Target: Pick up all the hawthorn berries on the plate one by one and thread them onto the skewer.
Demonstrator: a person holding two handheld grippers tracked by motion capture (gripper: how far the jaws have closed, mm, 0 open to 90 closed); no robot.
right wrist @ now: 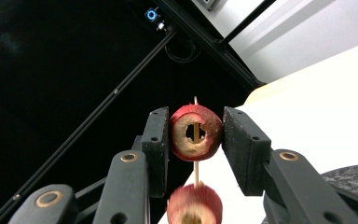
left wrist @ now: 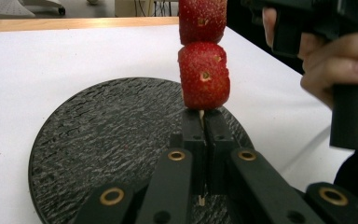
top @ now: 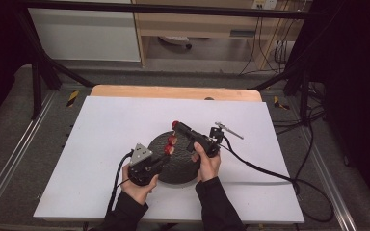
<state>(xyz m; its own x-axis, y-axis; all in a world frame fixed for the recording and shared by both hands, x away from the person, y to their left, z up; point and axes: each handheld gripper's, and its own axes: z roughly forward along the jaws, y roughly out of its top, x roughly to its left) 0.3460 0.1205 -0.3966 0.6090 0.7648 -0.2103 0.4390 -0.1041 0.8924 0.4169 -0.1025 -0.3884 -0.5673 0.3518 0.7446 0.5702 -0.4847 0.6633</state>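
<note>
My left gripper is shut on the bottom of a thin wooden skewer, held upright over a round black slate plate. Two red strawberry pieces are threaded on the skewer just above the jaws. My right gripper is shut on a hollowed red strawberry ring, its pads pressing both sides. In the right gripper view, the skewer passes through the ring's hole, with its tip poking out above. A blurred strawberry piece sits below.
The plate lies on a white board over a wooden table. A black cable trails right from my right gripper across the board. Black frame posts stand at the far corners.
</note>
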